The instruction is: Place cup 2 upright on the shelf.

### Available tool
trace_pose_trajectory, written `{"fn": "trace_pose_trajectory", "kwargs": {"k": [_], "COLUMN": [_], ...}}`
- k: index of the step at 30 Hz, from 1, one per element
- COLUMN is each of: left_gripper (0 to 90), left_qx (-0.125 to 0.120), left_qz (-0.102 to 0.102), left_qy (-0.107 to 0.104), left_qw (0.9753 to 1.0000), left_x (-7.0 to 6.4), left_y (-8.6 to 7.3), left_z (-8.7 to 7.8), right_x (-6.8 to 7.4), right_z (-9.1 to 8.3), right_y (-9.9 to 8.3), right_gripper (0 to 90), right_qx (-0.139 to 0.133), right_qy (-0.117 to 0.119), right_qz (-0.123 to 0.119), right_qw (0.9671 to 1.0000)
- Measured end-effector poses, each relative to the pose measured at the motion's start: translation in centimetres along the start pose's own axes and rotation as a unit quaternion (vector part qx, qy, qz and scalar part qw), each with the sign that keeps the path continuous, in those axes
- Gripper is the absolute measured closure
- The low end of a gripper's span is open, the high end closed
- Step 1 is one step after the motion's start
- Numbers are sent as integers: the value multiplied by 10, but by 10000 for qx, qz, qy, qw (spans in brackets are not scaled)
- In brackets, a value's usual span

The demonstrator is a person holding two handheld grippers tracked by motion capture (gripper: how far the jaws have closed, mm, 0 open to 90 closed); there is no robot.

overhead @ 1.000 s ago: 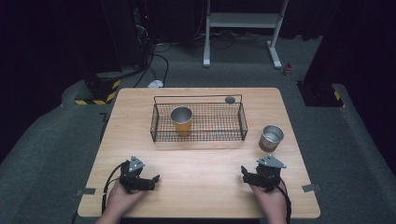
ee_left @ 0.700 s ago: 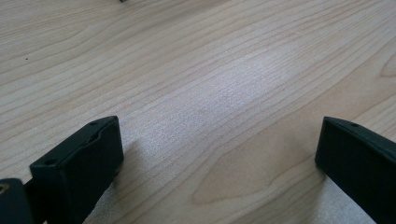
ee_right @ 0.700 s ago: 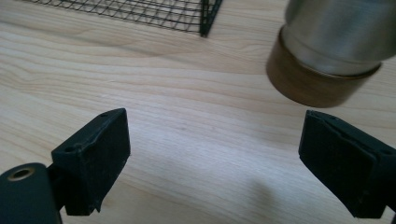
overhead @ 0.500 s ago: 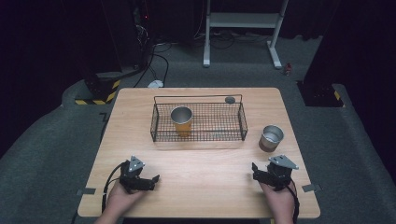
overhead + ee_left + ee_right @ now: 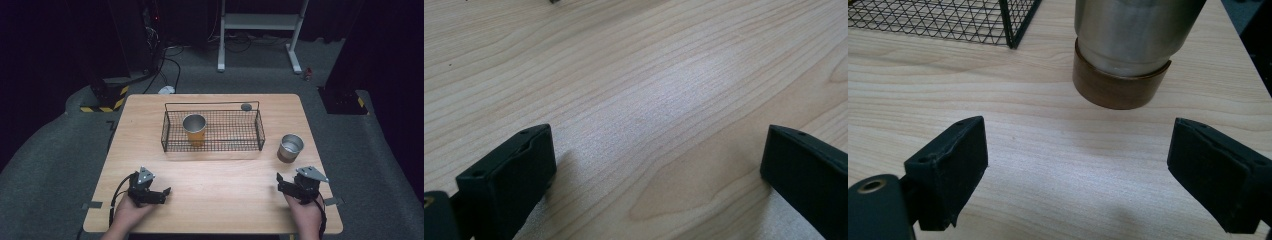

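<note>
High view: steel cup (image 5: 290,147) stands upright, mouth up, before the wide-apart right tool (image 5: 289,184).

Steel cup (image 5: 1135,37) on brown base beyond spread fingers (image 5: 950,165), wire basket (image 5: 948,20) upper left

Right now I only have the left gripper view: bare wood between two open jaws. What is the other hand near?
Observer: The right gripper is open, pointed at a steel cup just ahead of its jaws, not touching it.
Operator: Anything else about that cup?
Observer: It stands upright on the table, with a brown band around its base.
Operator: And what's beyond it?
Observer: A black wire basket sits left of the cup in the high view, with an orange cup standing inside it.
</note>
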State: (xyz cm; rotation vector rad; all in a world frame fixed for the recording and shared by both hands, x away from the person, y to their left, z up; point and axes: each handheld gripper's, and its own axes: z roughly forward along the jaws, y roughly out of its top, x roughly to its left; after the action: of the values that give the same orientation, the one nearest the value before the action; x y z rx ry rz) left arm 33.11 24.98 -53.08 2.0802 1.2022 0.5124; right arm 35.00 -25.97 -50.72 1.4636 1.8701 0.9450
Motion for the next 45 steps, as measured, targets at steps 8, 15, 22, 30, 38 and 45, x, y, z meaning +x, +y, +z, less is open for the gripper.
{"fn": "trace_pose_trajectory", "kwargs": {"k": [8,15,22,30,38,45], "left_gripper": [45,49,48,46,40,40], "left_qx": [-25,-33,-38,-26,-19,-19], "left_qz": [31,8,-2,7,31,18], "left_qy": [-17,3,25,13,-29,-36], "left_qw": [10000,10000,10000,10000,10000,10000], "left_x": [0,-1,-1,-1,-2,-2], "left_y": [-3,-3,-3,-3,-1,-1], "left_z": [-3,-4,-4,-4,-1,-1], "right_x": [0,-4,-11,-19,-25,-27], "right_z": [5,14,18,24,37,49], "right_y": [6,11,20,32,40,48], "right_gripper": [98,101,105,105,104,103], "right_qx": [-99,-44,-93,-318,-333,-297], "right_qy": [-73,-99,-180,-102,-82,-127], "right_qz": [9,72,106,-99,-4,-43], "right_qw": [9999,9999,9997,9994,9994,9995]}}
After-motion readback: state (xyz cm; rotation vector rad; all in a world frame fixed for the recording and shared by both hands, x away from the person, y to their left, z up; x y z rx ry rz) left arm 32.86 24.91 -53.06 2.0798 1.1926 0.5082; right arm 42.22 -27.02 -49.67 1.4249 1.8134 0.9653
